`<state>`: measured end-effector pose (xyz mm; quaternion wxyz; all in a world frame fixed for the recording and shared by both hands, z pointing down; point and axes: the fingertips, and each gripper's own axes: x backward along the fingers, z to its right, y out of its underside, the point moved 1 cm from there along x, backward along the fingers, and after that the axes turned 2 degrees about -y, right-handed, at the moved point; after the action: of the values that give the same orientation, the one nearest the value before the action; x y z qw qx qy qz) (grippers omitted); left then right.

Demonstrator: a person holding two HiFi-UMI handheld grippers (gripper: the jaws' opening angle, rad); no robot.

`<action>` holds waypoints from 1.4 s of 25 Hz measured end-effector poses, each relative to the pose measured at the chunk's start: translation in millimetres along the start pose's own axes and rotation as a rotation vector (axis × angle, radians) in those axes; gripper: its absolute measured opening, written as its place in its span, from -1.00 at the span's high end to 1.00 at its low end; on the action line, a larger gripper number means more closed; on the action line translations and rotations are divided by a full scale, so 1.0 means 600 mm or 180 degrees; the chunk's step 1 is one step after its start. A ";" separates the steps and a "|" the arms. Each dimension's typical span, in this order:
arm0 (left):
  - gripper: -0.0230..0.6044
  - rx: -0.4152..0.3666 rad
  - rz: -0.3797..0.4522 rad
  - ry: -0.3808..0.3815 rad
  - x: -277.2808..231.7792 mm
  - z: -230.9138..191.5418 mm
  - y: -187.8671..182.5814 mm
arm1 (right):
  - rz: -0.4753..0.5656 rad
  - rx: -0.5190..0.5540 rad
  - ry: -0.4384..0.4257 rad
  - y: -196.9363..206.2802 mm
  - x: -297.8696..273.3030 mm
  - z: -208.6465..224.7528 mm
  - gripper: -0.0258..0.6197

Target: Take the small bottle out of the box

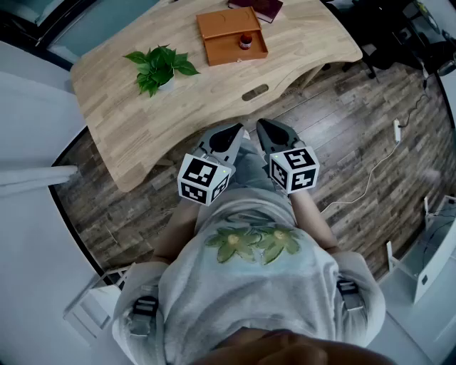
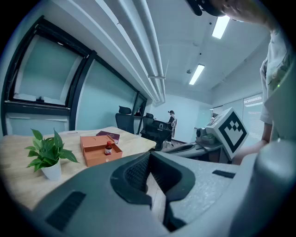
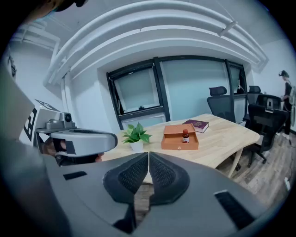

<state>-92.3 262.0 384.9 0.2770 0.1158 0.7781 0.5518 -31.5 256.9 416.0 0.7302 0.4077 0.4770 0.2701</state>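
While the left claw [image 2: 148, 156] and right claw [image 3: 148, 154] hang closed and empty, floor [image 1: 342, 142] separates them from the table [image 1: 178, 107].

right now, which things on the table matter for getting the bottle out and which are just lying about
For the job:
- small bottle
- open orange box that it stands in

Just lying about, both on the table:
- potted plant
- dark red book, behind the box

Bottle [image 1: 245, 41] in box [image 1: 224, 51] on table [image 1: 214, 96]; plant [image 1: 158, 66] left; book [image 1: 261, 8] behind.
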 end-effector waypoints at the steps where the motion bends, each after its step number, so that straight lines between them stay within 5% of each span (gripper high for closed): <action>1: 0.90 0.0004 -0.0009 -0.0011 -0.007 -0.006 -0.001 | -0.0008 0.0004 0.0005 -0.003 -0.006 0.007 0.88; 35: 0.90 0.0037 -0.0081 -0.0499 -0.276 -0.227 -0.134 | 0.0147 0.0061 -0.0377 -0.199 -0.240 0.255 0.89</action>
<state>-22.7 43.9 393.1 0.3434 0.1504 0.7586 0.5329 51.9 30.2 415.2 0.7468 0.4408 0.4261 0.2577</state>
